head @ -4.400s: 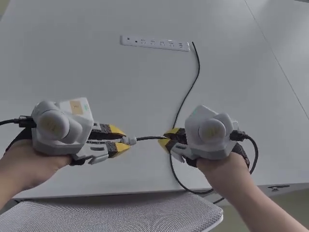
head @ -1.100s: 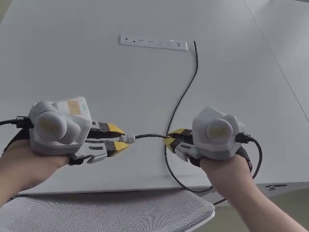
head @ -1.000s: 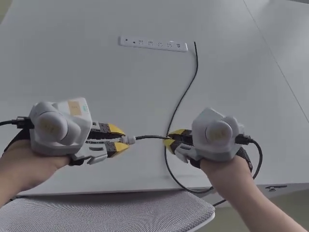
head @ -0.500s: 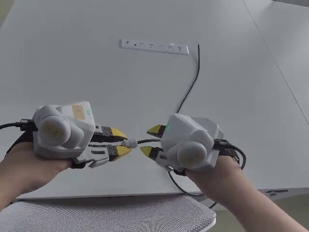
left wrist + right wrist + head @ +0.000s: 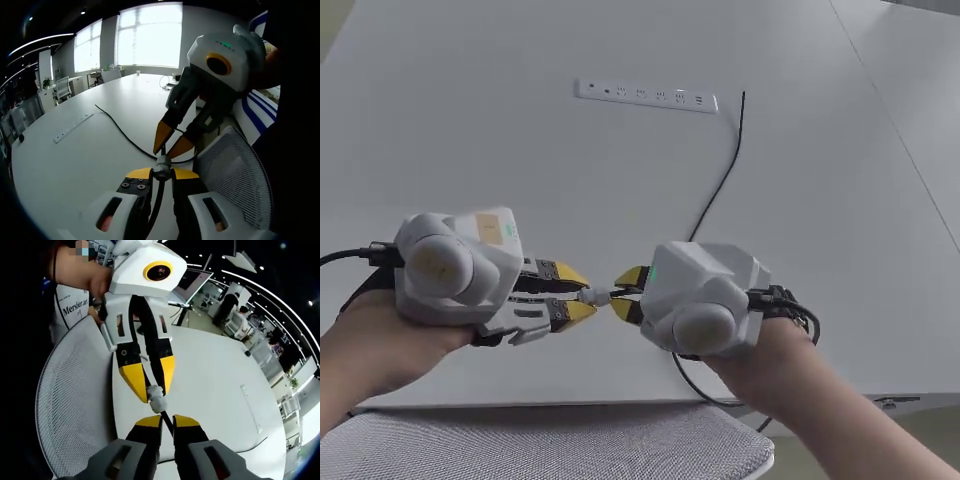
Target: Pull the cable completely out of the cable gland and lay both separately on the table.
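A small white cable gland [image 5: 588, 296] sits on a black cable [image 5: 720, 185] just above the table's near edge. My left gripper [image 5: 578, 295] is shut on the gland, which shows between its yellow tips [image 5: 161, 167]. My right gripper [image 5: 626, 294] has come in from the right, almost tip to tip with the left one. Its jaws stand on either side of the cable [image 5: 169, 427] just behind the gland [image 5: 156, 400], with a narrow gap still visible. Beyond the right gripper the cable runs up the table toward the far side.
A white power strip [image 5: 646, 96] lies flat at the far middle of the white table [image 5: 470, 170]. A grey mesh chair back [image 5: 550, 445] is below the table's front edge. Each gripper trails a black lead.
The right gripper let go of the cable farther right, opened, rolled over and slid left along it. It now sits right next to the gland with its jaws narrowing. The left gripper held still.
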### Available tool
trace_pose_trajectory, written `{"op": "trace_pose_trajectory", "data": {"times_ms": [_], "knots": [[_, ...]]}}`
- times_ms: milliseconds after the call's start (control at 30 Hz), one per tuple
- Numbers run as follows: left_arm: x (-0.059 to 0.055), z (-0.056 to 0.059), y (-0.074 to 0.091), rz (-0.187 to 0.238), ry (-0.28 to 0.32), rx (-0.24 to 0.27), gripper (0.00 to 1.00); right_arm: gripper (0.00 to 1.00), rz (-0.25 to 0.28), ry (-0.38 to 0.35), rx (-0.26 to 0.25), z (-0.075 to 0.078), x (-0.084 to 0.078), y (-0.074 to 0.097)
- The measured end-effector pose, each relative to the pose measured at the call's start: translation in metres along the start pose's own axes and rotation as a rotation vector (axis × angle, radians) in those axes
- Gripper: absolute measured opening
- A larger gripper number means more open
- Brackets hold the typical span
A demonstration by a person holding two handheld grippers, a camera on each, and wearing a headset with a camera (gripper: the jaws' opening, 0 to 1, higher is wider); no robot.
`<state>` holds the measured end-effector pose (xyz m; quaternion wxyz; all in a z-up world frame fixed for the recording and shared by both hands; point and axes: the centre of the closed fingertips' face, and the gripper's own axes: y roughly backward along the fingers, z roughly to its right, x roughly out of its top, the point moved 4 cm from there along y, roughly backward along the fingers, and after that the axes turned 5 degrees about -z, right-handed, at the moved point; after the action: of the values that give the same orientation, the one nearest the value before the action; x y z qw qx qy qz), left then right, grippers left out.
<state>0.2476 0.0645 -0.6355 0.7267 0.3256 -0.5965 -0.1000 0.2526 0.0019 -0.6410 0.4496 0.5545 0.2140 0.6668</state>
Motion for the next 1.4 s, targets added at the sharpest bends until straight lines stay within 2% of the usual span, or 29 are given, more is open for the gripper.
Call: {"op": "trace_pose_trajectory", "data": {"times_ms": [67, 433, 833, 900, 1400], "knots": [[0.001, -0.003, 0.001, 0.007, 0.004, 0.005, 0.15, 0.03, 0.008, 0.001, -0.021, 0.002, 0.001, 0.000], [0.003, -0.004, 0.001, 0.007, -0.005, 0.002, 0.15, 0.01, 0.016, -0.116, -0.020, 0.005, -0.006, 0.002], [0.004, -0.006, -0.001, 0.007, -0.007, 0.002, 0.15, 0.01, 0.014, -0.325, -0.031, 0.014, -0.026, 0.005], [0.004, -0.007, 0.000, 0.008, -0.006, 0.004, 0.15, 0.01, 0.022, -0.382, -0.024, 0.015, -0.028, 0.004], [0.002, -0.008, 0.002, 0.007, -0.004, 0.016, 0.15, 0.01, 0.004, -0.600, -0.018, 0.019, -0.050, -0.002]]}}
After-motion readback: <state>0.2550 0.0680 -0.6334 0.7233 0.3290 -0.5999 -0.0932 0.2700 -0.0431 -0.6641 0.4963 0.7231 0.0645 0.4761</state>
